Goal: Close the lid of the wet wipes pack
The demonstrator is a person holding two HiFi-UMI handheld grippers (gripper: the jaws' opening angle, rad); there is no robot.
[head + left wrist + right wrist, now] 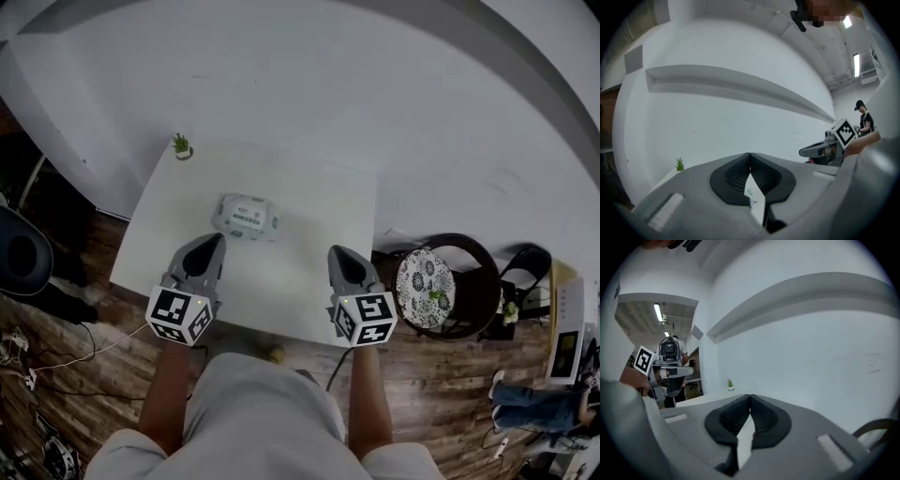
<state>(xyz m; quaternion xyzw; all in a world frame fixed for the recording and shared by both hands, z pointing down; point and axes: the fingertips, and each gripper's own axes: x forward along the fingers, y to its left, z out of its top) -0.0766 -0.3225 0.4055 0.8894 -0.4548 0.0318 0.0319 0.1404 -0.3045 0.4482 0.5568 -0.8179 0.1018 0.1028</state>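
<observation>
On the white desk (309, 211), wipes pack (247, 217) lies just ahead of left gripper (217, 240). Right gripper (336, 251) is well apart from it. Both jaws closed, empty. Small plant (182, 146) at far-left corner.

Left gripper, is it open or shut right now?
Shut. In the left gripper view, the left gripper has its two jaws meeting at the tips, with nothing held between them.

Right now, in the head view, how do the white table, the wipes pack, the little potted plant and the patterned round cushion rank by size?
From largest to smallest:
1. white table
2. patterned cushion, a bit bigger than the pack though it sits lower, farther from the camera
3. wet wipes pack
4. potted plant, clearly smallest
</observation>
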